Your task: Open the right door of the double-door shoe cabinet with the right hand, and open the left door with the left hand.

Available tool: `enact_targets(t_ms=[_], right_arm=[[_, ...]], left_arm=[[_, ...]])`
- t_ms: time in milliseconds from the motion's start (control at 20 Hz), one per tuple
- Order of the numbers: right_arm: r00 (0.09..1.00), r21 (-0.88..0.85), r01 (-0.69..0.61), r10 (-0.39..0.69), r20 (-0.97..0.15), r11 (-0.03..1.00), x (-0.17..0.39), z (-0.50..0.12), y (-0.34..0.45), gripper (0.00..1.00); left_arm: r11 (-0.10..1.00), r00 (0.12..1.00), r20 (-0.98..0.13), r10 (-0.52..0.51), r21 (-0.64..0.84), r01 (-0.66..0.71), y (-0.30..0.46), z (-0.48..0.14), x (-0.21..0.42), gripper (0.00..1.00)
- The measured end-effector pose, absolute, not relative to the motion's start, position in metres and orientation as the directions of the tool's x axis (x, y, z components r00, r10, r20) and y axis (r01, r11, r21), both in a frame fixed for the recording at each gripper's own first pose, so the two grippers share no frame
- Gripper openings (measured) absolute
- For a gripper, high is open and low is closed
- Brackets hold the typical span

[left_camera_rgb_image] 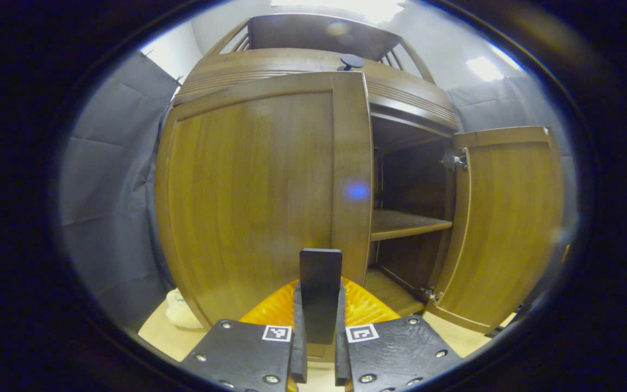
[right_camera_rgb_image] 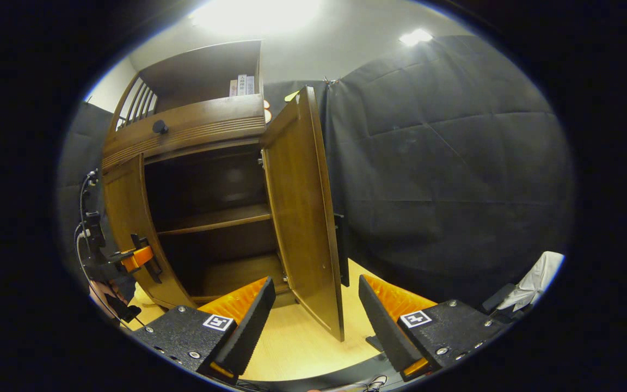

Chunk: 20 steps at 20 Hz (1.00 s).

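A: Where does the shoe cabinet [left_camera_rgb_image: 313,60] stand?

B: On the pale floor [right_camera_rgb_image: 302,348], against the dark cloth wall [right_camera_rgb_image: 444,163]. In the left gripper view its left door [left_camera_rgb_image: 253,196] looks shut or nearly so, and the right door [left_camera_rgb_image: 504,223] is swung wide on its hinges.

A: What is the left gripper [left_camera_rgb_image: 320,305] doing?

B: Its fingers are pressed together on a flat dark handle [left_camera_rgb_image: 320,283] that sticks up between them, just in front of the left door's inner edge near the bottom. The same gripper shows in the right gripper view [right_camera_rgb_image: 136,258], held at the lower part of the left door [right_camera_rgb_image: 128,234], with a cable trailing from it.

A: And the right gripper [right_camera_rgb_image: 313,321]?

B: Its fingers are spread wide, touching nothing. The free edge of the right door [right_camera_rgb_image: 300,218] stands between them, farther off, with a dark handle [right_camera_rgb_image: 342,250] on its outer face.

A: What is inside?

B: A dark interior with a wooden shelf [left_camera_rgb_image: 406,223] across the middle. A small dark knob [left_camera_rgb_image: 350,61] sits on the cabinet's upper band, and something white [left_camera_rgb_image: 180,313] lies on the floor by the cabinet's left bottom corner.
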State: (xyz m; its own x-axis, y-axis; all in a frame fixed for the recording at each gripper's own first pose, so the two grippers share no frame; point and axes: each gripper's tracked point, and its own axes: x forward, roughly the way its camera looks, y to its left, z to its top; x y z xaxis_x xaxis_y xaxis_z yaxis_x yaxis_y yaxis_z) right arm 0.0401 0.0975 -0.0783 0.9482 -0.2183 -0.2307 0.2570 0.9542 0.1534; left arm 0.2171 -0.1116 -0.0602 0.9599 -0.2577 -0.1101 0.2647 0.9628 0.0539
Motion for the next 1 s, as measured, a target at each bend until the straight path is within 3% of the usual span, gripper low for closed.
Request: enact_targets(t_ms=[450, 500, 700, 750, 800, 850, 950, 1000], right_arm=[[0.955, 0.177, 0.156, -0.102, -0.28, 0.972, 0.055, -0.099, 0.15, 0.95], [0.956, 0.19, 0.139, -0.082, -0.282, 0.972, 0.058, -0.1, 0.157, 0.92], [0.961, 0.235, 0.078, -0.01, -0.277, 0.969, 0.073, -0.099, 0.185, 0.95], [0.962, 0.236, 0.061, 0.006, -0.274, 0.97, 0.077, -0.097, 0.192, 0.95], [0.962, 0.234, 0.042, 0.024, -0.272, 0.971, 0.079, -0.098, 0.199, 0.91], [0.961, 0.232, 0.027, 0.038, -0.273, 0.972, 0.081, -0.098, 0.204, 0.92], [0.958, 0.229, -0.002, 0.068, -0.278, 0.973, 0.084, -0.099, 0.216, 0.91], [0.956, 0.23, -0.015, 0.08, -0.28, 0.973, 0.083, -0.101, 0.222, 0.95]], left_arm=[[0.964, 0.961, -0.108, -0.254, 0.057, 0.261, -0.073, -0.046, 0.167, 0.29], [0.966, 0.963, -0.107, -0.248, 0.053, 0.255, -0.068, -0.045, 0.162, 0.29], [0.97, 0.967, -0.11, -0.232, 0.05, 0.238, -0.049, -0.043, 0.147, 0.28], [0.971, 0.967, -0.112, -0.229, 0.047, 0.235, -0.045, -0.043, 0.144, 0.21], [0.972, 0.968, -0.113, -0.226, 0.043, 0.232, -0.04, -0.043, 0.141, 0.21], [0.973, 0.968, -0.112, -0.223, 0.039, 0.228, -0.035, -0.043, 0.138, 0.28], [0.975, 0.971, -0.104, -0.213, 0.034, 0.218, -0.024, -0.042, 0.13, 0.28], [0.977, 0.973, -0.095, -0.21, 0.025, 0.213, -0.018, -0.041, 0.126, 0.21]])
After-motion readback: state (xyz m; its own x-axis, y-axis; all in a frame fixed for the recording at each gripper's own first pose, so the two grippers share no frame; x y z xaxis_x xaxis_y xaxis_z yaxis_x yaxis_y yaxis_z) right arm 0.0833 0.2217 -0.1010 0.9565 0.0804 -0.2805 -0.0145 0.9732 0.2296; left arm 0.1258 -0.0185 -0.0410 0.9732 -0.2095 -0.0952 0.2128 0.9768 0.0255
